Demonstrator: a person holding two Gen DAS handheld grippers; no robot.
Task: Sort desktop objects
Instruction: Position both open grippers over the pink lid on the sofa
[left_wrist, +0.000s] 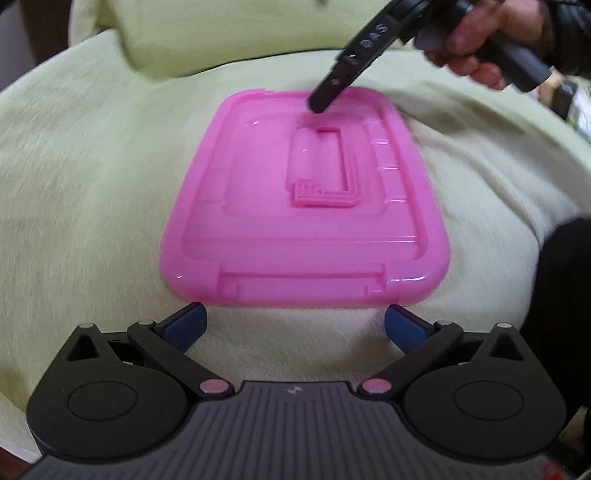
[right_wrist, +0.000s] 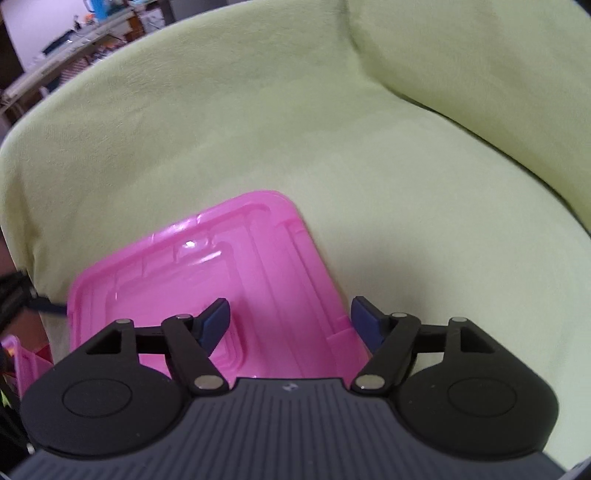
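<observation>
- Left wrist view: your left gripper (left_wrist: 295, 317) is spread wide, its blue pads (left_wrist: 186, 325) apart and holding nothing, hovering just short of the near edge of the pink lid (left_wrist: 258, 236).
- The pink lid lies flat on the pale green cloth (left_wrist: 85, 177), its moulded handle (left_wrist: 328, 170) folded down on the top face.
- Across the lid, your right gripper (left_wrist: 321, 101) comes in from the upper right, held by your hand (left_wrist: 476, 40); its dark tip sits over the far side of the lid, close to the handle. From here you cannot tell whether it touches the plastic.
- Right wrist view: the right gripper (right_wrist: 290, 317) is released, jaws well apart and empty. Its left pad is over the lid (right_wrist: 207, 258), its right pad just past the lid's right edge, over the cloth (right_wrist: 406, 192).
- At the far left edge, part of a pink container (right_wrist: 22, 358) shows, mostly cut off.
- Blurred shelving (right_wrist: 74, 40) fills the top left corner.
</observation>
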